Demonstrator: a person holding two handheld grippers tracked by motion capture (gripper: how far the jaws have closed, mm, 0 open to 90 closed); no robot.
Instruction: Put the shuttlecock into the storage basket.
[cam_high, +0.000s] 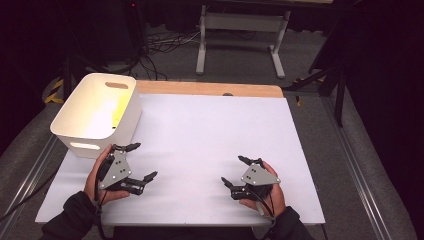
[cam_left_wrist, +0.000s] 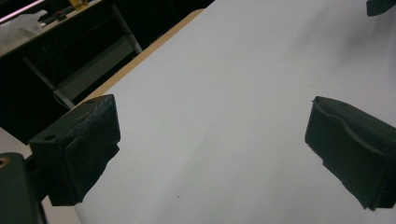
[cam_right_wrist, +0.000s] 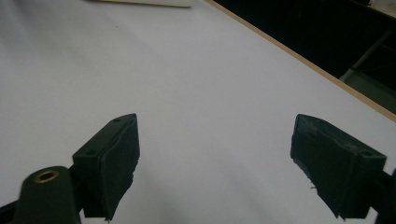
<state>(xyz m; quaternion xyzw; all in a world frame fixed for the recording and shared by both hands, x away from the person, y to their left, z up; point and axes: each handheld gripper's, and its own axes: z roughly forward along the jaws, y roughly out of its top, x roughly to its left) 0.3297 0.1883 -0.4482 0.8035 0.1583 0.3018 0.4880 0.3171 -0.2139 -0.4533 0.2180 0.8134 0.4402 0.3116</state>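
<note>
The left gripper (cam_high: 140, 161), jaws wide apart and empty, sits just beside a white plastic bin (cam_high: 95, 111) ahead. The bin looks light, rigid and smooth; its handle cutout (cam_high: 84, 146) suits gripping. The right gripper (cam_high: 236, 171) is likewise spread, holding nothing.

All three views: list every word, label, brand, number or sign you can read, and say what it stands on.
None: no readable text in any view.
The white bin, the white table, the left gripper and the right gripper, both with jaws apart, carry no lettering or numbers.
The yellow and black striping on the floor is a pattern, not words.
</note>
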